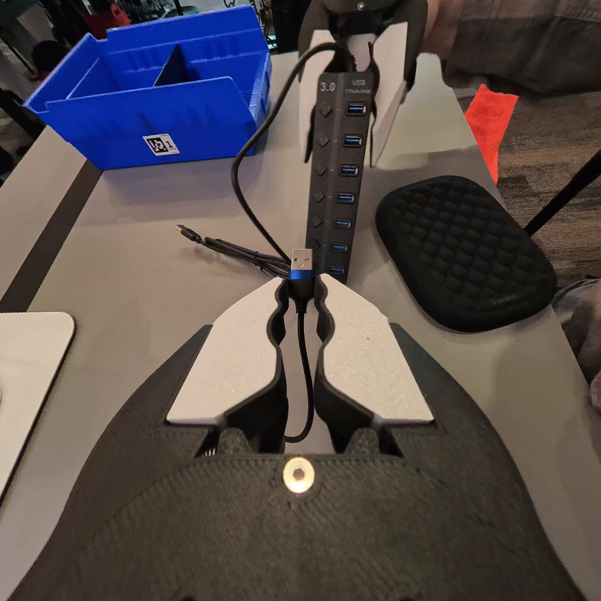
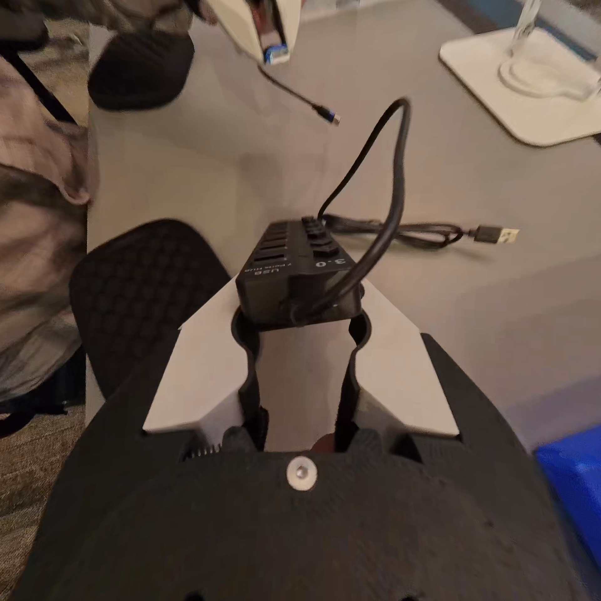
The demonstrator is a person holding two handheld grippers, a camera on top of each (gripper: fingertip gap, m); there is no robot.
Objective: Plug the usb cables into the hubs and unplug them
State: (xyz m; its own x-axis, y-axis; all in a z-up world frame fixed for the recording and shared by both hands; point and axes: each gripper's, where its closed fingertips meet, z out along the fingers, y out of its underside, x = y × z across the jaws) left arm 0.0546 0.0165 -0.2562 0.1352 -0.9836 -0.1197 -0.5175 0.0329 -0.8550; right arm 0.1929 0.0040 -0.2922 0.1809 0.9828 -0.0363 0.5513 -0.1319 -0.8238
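Observation:
My left gripper (image 1: pixel 301 280) is shut on a black USB cable's plug (image 1: pixel 302 265) with a blue collar; its silver end points forward, just left of the near end of the black USB hub (image 1: pixel 338 175). The hub has several blue ports and a row of buttons. My right gripper (image 2: pixel 299 312) is shut on the hub's cable end (image 2: pixel 292 286) and holds it off the table; it also shows at the top of the left wrist view (image 1: pixel 354 65). The hub's own black cable (image 1: pixel 257 143) loops down to the table and ends in a USB plug (image 2: pixel 497 234).
A blue divided bin (image 1: pixel 153 107) stands at the back left of the grey table (image 1: pixel 146 292). A black quilted pad (image 1: pixel 465 250) lies right of the hub. A white stand base (image 2: pixel 527 87) sits on the table. A small connector end (image 2: pixel 328 115) hangs from the held cable. There is about 15 cm between the tips of the two grippers.

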